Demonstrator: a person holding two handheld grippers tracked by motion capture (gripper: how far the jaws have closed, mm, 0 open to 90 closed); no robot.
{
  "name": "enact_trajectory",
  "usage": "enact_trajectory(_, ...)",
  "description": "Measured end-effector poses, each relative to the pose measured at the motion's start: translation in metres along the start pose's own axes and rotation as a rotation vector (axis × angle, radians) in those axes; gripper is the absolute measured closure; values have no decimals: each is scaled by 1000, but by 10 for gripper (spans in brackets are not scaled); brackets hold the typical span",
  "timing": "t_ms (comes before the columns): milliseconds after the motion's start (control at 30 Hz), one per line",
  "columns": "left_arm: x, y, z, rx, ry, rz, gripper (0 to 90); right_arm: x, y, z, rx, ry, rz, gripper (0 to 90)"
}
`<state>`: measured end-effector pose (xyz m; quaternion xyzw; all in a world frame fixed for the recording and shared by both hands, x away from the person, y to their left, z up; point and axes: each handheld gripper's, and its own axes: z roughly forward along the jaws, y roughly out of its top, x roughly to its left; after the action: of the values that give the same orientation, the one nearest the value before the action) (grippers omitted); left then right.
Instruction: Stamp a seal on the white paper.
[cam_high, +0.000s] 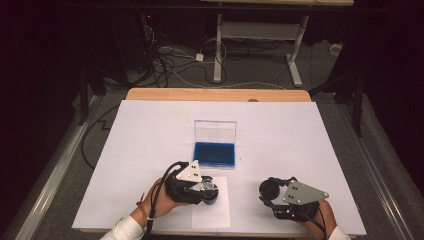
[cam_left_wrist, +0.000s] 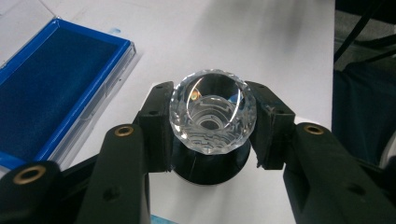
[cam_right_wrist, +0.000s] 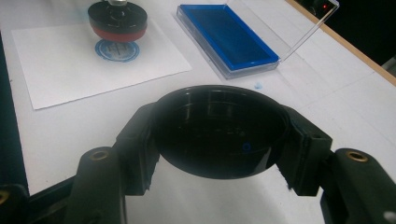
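stamp: faceted clear knob on top, black body beneath, standing upright; long axis running vertical, knob end pointing up, printing face pointing down
left gripper: jaws clamping the stamp body from two sides just under the knob, hand holding it over the sheet
where the stamp is sitting: over the near-middle of the paper sheet; in the right gripper view its red-rimmed base is hanging just above a round blue print, a thin gap showing between them
key relation: print lying straight below the stamp face, so the coming move is turning on the vertical axis alone, down to press or up and away; cannot tell which is intended
ink pad: blue tray with its clear lid standing open at the back, lying beyond the sheet toward the table's far side, near the left gripper, apart from the stamp
right gripper: jaws closing on a round black cap, hollow side facing the camera, held low over the white table cover
cap versus stamp: well apart, cap off to the stamp's right; the cap's opening is not facing the stamp's base now
nearer hand: left hand already holding the stamp; right hand nearer the cap only
judgement: capping would need the stamp lifted and the two hands brought together, axes lined up
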<state>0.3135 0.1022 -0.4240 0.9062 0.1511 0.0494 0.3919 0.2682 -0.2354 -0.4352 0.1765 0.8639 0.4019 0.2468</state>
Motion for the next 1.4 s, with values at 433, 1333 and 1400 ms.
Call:
enact_trajectory(433,2,6,-17,-97,19,-29,540,-1,0,-2,-15,0,6,384)
enact_trajectory(1333,10,1,-43,-175,74,-64,540,-6,2,3,-25,18,13,384)
enact_trajectory(1400,11,0,-45,-177,78,-61,540,-6,2,3,-26,18,13,384)
